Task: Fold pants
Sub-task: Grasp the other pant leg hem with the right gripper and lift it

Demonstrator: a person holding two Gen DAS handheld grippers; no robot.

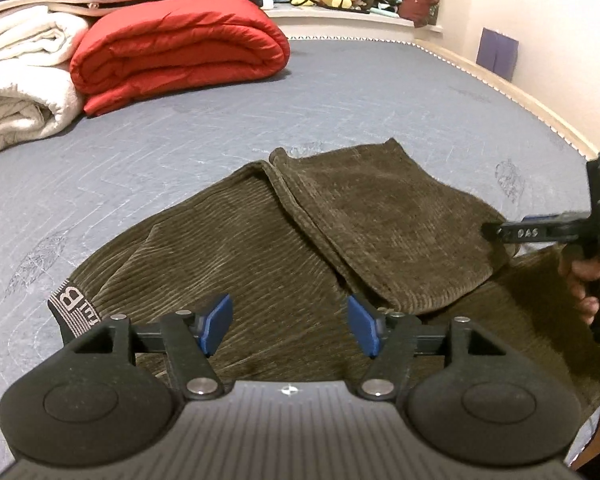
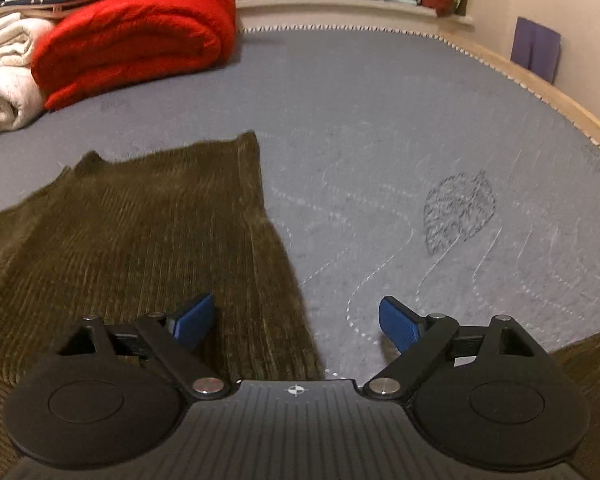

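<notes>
1. Because the pants (image 1: 260, 240) are a thick, ribbed corduroy, I judge them soft and limp but fairly weighty for cloth: they will drape and sag between two grip points, yet the ribbing should give the blue pads good friction and little slip. Nothing about them is fragile.
2. The pants lie spread on the grey quilted bed (image 1: 340, 92), olive-brown, with one panel already lapped over another along a diagonal hemmed edge; a striped waistband label (image 1: 74, 310) shows at the near left.
3. The best places to take hold, in my judgement, are the doubled hems and the waistband, where the cloth is thickest and a pinch would gather all layers; a grip in the middle of a panel would likely lift only the top one.
4. The left gripper (image 1: 290, 330) hovers low over the cloth, level and pointing across the bed, its fingers (image 1: 216, 324) apart with nothing between them.
5. The right gripper (image 2: 296, 322) sits over the right-hand edge of the pants, one pad above cloth and the other above bare bed, its fingers spread wide and empty. This view is blurred, so whether the pads touch the fabric is hard to tell.
6. In the left wrist view the right gripper reaches in from the side toward the folded panel's edge, the person's hand (image 1: 580, 284) on its handle.
7. A red quilt (image 1: 180, 48) and white blankets (image 1: 20, 76) lie well apart at the far left.
</notes>
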